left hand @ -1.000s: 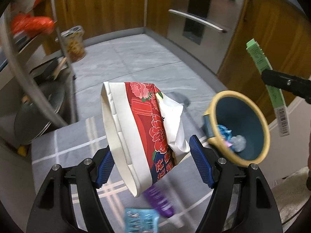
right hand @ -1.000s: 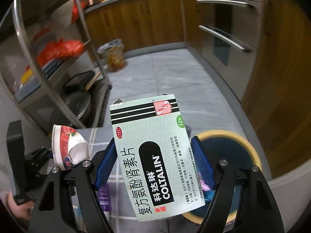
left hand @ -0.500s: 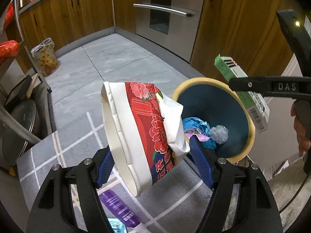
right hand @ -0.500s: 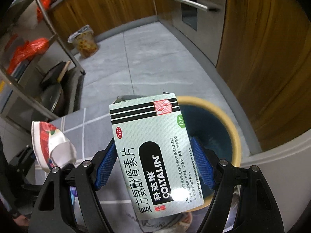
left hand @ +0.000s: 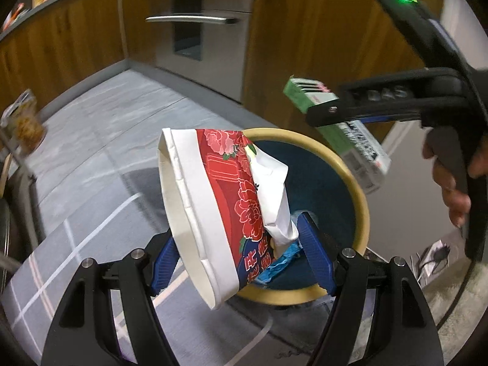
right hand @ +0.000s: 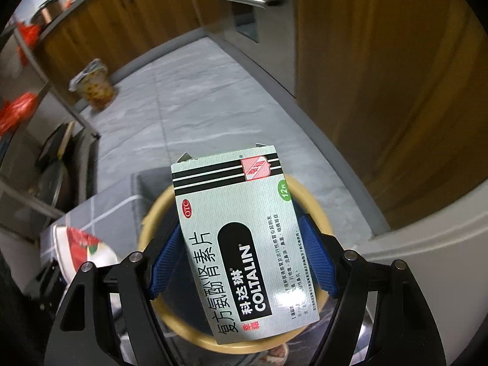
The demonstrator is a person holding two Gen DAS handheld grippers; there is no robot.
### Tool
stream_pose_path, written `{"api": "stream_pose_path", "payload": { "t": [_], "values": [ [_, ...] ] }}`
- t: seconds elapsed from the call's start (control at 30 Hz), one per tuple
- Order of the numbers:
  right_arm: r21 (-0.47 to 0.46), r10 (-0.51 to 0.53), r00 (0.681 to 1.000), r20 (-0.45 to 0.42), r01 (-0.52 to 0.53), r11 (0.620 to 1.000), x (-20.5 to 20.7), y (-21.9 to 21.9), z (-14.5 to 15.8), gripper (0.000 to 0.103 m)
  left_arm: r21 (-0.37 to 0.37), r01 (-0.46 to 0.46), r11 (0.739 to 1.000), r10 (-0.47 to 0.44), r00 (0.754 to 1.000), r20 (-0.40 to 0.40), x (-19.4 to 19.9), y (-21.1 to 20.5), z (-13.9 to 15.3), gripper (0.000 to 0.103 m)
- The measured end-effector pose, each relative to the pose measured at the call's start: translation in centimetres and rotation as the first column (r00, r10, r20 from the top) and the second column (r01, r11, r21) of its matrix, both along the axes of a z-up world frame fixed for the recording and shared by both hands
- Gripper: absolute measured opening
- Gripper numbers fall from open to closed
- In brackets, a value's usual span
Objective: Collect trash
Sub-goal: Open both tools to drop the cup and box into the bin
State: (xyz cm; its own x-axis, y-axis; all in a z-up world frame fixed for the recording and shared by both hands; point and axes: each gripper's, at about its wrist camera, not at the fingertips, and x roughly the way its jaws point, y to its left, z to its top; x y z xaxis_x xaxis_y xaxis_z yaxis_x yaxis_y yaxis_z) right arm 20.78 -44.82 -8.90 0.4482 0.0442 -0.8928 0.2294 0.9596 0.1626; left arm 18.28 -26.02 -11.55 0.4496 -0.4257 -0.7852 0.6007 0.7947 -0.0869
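Both pieces were over the bin (left hand: 360,201) low in the frame but not yet dropped; blue wrappers already lay inside. The left gripper (left hand: 241,256) pinched a crushed red-flowered paper cup (left hand: 213,210), white rim flattened. The right gripper (right hand: 241,262) clamped a pale green medicine box (right hand: 241,238), top flap open.

From the left wrist we look steeply down along the left gripper (left hand: 241,253), close above the near rim of the bin (left hand: 360,201). From the right wrist we look down steeper still along the right gripper (right hand: 241,259), directly over the same bin (right hand: 152,216). Both views share the bin, the grey floor (left hand: 128,113) and the wooden cabinets (right hand: 381,91).
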Motion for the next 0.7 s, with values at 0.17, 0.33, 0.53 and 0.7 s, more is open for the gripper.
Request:
{"api": "stream_pose_path", "payload": {
  "t": [0.17, 0.33, 0.53, 0.7],
  "values": [
    [0.016, -0.035, 0.998, -0.048, 0.036, 0.999, 0.1, -1.3, -1.4, 0.076, 0.006, 0.030, 1.000, -0.030, 0.999, -0.019, 0.0, -1.5, -1.3, 0.073],
    [0.033, -0.035, 0.997, -0.073, 0.038, 0.999, 0.4, -1.3, -2.2, 0.076, 0.062, 0.059, 0.996, -0.057, 0.998, -0.035, -0.1, -2.6, -3.1, 0.074],
    [0.040, -0.002, 0.999, -0.045, 0.004, 0.999, 0.6, -0.8, -1.9, 0.076, 0.079, 0.053, 0.995, -0.052, 0.998, -0.020, 0.2, -2.5, -3.3, 0.085],
    [0.017, 0.016, 0.999, -0.033, -0.016, 1.000, 0.9, -0.2, -1.7, 0.078, 0.064, 0.029, 0.997, -0.029, 1.000, -0.011, 0.3, -1.9, -2.9, 0.087]
  ]
}}
